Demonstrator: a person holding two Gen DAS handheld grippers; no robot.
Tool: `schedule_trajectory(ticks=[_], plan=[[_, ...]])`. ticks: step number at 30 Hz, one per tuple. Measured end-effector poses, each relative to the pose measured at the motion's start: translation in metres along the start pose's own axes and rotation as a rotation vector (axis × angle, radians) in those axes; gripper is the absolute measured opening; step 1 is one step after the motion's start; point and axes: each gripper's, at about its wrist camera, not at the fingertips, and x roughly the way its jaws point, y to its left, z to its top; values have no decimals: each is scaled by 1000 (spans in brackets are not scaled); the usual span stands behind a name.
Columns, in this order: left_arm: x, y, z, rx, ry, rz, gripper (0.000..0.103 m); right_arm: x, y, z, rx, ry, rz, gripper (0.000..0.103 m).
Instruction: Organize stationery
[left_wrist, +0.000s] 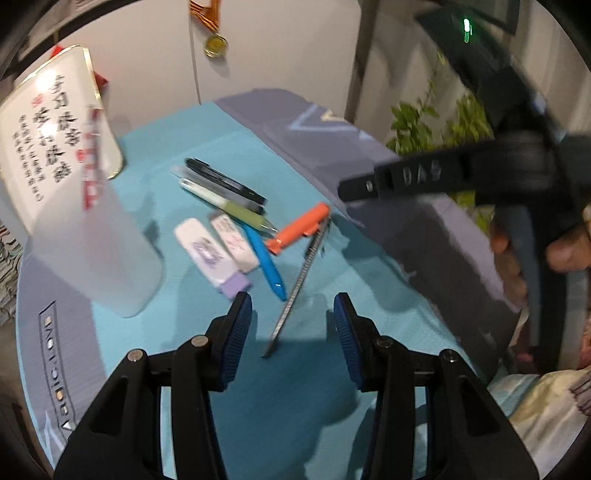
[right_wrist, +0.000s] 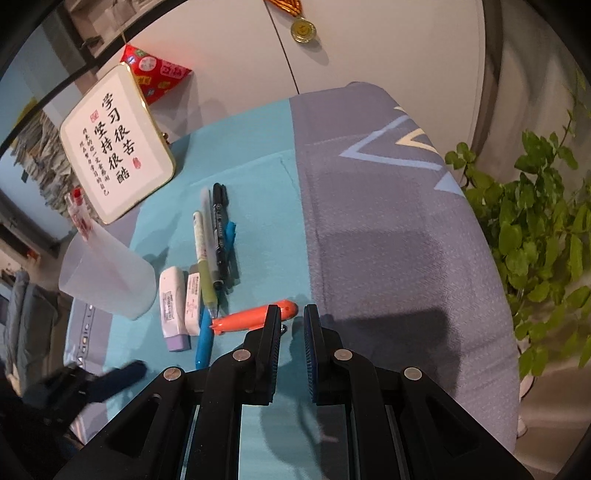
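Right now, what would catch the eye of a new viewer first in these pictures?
Probably the bright orange pen, lying at the right end of a cluster of stationery on the turquoise cloth. Next the frosted plastic cup on the left, with a red pen standing in it. Behind it leans a gold-edged calligraphy plaque.

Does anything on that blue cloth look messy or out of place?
Yes. The pens, two correction tapes and a metal ruler lie loose in a crossed heap, while the frosted cup beside them holds only one red pen.
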Motion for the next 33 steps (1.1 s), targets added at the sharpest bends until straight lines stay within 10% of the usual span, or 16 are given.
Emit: schedule_trajectory(ticks=[7,15,22,28,33], plan=[[19,-9,4,50,13,22,8,4,0,10,10,0,50,11],[3,4,-17,2,36,5,4,30,36,23,-84,37,129,40],[-19,34,-43,-87,33,40,4,67,68,47,-183,46,46,42],[-31,35,-45,-94,-6,30,4,80,81,42,-252,78,46,11],[-22,30,-36,-78,-9,6,4,53,62,26,-252,61,14,9]])
